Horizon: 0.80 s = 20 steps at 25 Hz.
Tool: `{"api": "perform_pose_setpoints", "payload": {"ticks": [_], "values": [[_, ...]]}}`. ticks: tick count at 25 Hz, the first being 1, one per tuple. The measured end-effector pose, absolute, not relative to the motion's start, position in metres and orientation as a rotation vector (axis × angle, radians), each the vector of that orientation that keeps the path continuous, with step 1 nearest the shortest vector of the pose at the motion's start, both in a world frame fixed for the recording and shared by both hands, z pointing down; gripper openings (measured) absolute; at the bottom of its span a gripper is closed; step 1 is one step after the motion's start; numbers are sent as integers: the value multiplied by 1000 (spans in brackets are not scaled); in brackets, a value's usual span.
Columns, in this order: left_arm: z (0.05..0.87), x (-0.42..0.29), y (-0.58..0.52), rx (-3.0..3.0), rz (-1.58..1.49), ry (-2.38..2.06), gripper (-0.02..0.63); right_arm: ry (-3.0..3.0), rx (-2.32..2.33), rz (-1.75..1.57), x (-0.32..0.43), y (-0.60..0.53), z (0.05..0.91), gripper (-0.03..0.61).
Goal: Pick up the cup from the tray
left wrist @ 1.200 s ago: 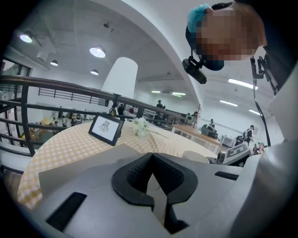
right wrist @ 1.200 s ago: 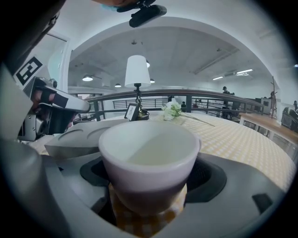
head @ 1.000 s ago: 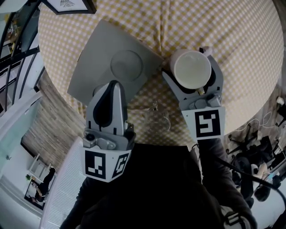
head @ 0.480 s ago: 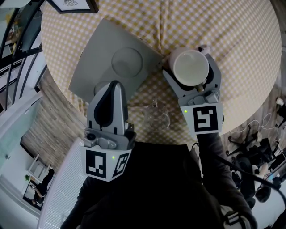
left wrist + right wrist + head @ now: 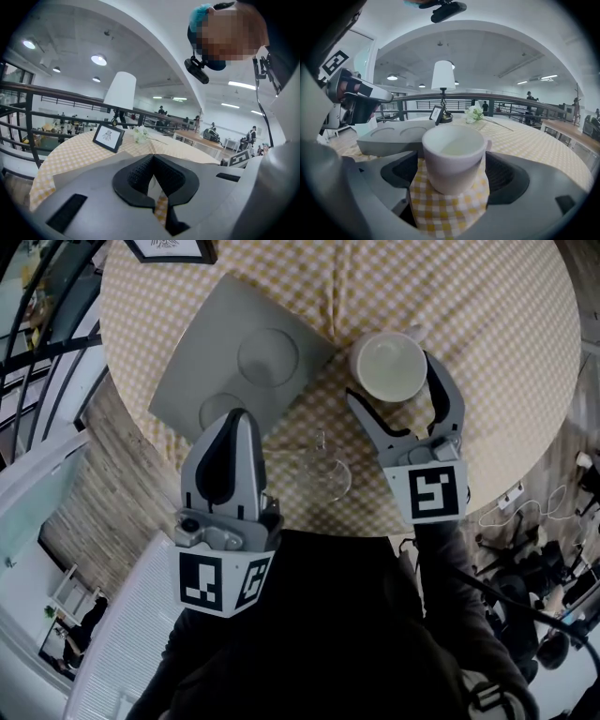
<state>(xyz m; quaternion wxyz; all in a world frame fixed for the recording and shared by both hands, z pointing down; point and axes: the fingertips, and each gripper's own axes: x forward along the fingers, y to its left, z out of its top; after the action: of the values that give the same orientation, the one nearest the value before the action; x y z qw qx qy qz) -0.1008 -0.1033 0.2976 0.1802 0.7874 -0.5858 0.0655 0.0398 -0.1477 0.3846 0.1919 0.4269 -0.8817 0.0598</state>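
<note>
The white cup [image 5: 388,367] stands upright on the yellow checked tablecloth, to the right of the grey tray [image 5: 211,352]. It is off the tray, whose two round recesses are bare. My right gripper [image 5: 390,379] is open, its jaws spread wide on either side of the cup near their tips. In the right gripper view the cup [image 5: 452,157] has a gap to each black pad [image 5: 508,176], and the right gripper [image 5: 452,165] holds nothing. My left gripper [image 5: 239,416] hovers over the tray's near corner, shut and empty; in its own view the left gripper [image 5: 153,161] shows the pads touching.
A clear glass piece [image 5: 323,474] lies on the cloth between the two grippers. A framed picture [image 5: 169,249] stands at the table's far edge, with a lamp [image 5: 443,75] and white flowers [image 5: 474,112] beyond it. The round table's rim [image 5: 141,442] drops to a wooden floor at left.
The right gripper's jaws have spread apart and let go of the cup, which now stands on the cloth near their tips instead of deep between them. The left gripper stays shut.
</note>
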Motion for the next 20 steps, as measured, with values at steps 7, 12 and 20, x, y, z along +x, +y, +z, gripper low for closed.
{"api": "perform_pose_setpoints", "payload": {"ticks": [7,12,20], "values": [[268,-99,-77,2250,139,-1733,6,-2525,1269,218,53,-115,347,396],[250,-85,-50,2261,116,-1798,6,-2487,1240,283,69,-82,324,396],[215,-59,1,2282,42,-1875,6,-2657,1204,190,67,-31,264,378]]}}
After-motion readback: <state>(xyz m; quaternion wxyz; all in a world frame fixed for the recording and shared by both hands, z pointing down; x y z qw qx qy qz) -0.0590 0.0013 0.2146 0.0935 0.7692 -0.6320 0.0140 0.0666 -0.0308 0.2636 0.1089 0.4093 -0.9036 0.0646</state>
